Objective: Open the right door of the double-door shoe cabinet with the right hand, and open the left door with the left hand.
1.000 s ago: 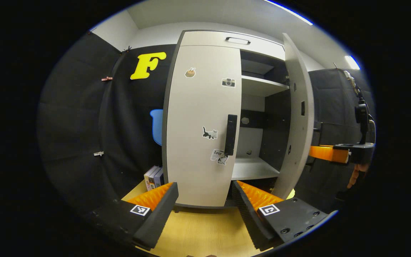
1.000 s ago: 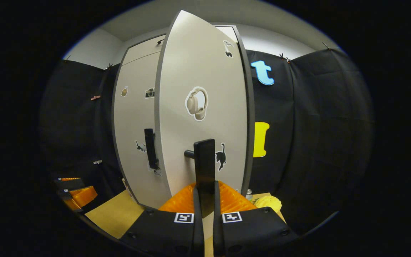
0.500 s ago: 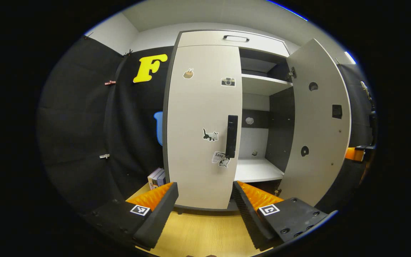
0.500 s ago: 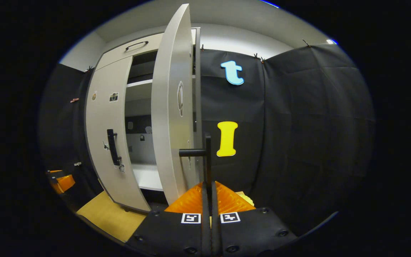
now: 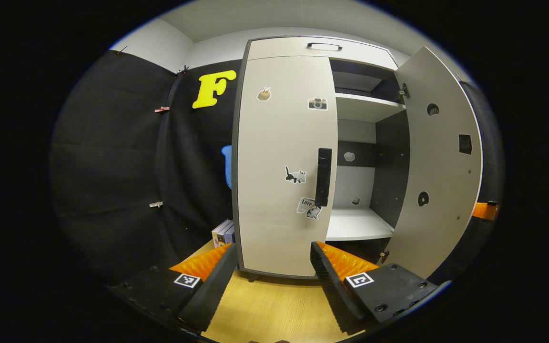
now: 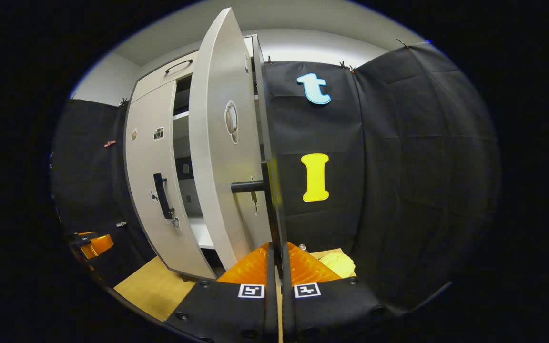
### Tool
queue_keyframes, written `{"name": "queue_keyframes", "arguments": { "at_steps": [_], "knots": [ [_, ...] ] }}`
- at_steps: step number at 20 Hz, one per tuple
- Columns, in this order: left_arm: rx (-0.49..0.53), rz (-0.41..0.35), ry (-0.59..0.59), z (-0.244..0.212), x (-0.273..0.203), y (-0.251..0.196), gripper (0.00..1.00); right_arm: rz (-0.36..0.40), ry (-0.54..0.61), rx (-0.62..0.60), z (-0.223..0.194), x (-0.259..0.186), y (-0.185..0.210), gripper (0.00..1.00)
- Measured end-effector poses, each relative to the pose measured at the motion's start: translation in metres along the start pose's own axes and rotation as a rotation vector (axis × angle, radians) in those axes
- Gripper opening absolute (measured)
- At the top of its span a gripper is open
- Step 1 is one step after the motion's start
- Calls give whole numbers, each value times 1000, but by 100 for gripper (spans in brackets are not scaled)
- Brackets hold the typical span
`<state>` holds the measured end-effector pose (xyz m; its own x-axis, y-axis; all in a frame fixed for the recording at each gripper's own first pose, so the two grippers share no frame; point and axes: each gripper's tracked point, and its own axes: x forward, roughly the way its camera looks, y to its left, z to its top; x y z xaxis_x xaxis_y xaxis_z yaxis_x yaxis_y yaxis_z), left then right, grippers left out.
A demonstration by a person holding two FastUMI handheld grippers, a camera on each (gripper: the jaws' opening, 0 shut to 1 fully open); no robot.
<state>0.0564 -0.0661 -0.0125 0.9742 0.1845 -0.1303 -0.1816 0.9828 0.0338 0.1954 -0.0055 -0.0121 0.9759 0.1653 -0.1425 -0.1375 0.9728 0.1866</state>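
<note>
The pale shoe cabinet's left door (image 5: 281, 162) is closed, its black vertical handle (image 5: 323, 176) near the inner edge. My left gripper (image 5: 272, 259) is open, low in front of that door and apart from it. The right door (image 5: 439, 157) stands swung wide, showing its inner face. In the right gripper view this right door (image 6: 217, 143) is seen nearly edge-on, and my right gripper (image 6: 277, 255) is shut on the right door's handle (image 6: 272, 205), a black bar. The left door's handle (image 6: 161, 195) and the left gripper (image 6: 88, 243) lie farther left.
White shelves (image 5: 358, 223) show inside the open half, under a top panel with a bar handle (image 5: 324, 46). Books (image 5: 223, 232) stand left of the cabinet on the wooden surface (image 5: 265, 305). A yellow lump (image 6: 335, 263) lies right of the cabinet. Black cloth walls surround everything.
The right door has swung from partly open to wide open, drawn by the right gripper shut on its handle. The left gripper stays open and has shifted only slightly.
</note>
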Motion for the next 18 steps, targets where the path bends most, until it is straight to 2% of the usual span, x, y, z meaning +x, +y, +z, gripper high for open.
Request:
{"name": "queue_keyframes", "arguments": {
  "at_steps": [1, 5, 8, 11, 12, 13, 14, 15, 17, 18],
  "knots": [
    [-10, -14, 8, -1, -1, 1, 95, -17, 1, 11, -3, -6, 0, 10],
    [-23, -68, 8, 1, -9, 24, 95, -128, 23, 9, -29, -48, 0, 10],
    [-11, -120, 10, 1, -11, 42, 95, -178, 26, 17, -47, -79, 16, 13],
    [21, -160, -15, 8, -9, 52, 95, -204, 36, 22, -66, -108, 39, 40],
    [30, -170, -23, 12, -5, 53, 95, -198, 31, 31, -71, -113, 51, 45],
    [34, -186, -31, 17, -1, 50, 95, -188, 29, 37, -74, -119, 64, 61],
    [30, -201, -35, 21, 2, 45, 95, -177, 27, 39, -78, -121, 77, 68],
    [20, -218, -45, 28, 6, 40, 95, -159, 26, 34, -82, -121, 87, 84],
    [15, -232, -76, 44, 16, 33, 95, -129, 22, 14, -85, -118, 103, 97],
    [20, -236, -87, 50, 22, 29, 95, -117, 20, 3, -85, -116, 109, 99]
  ]
}}
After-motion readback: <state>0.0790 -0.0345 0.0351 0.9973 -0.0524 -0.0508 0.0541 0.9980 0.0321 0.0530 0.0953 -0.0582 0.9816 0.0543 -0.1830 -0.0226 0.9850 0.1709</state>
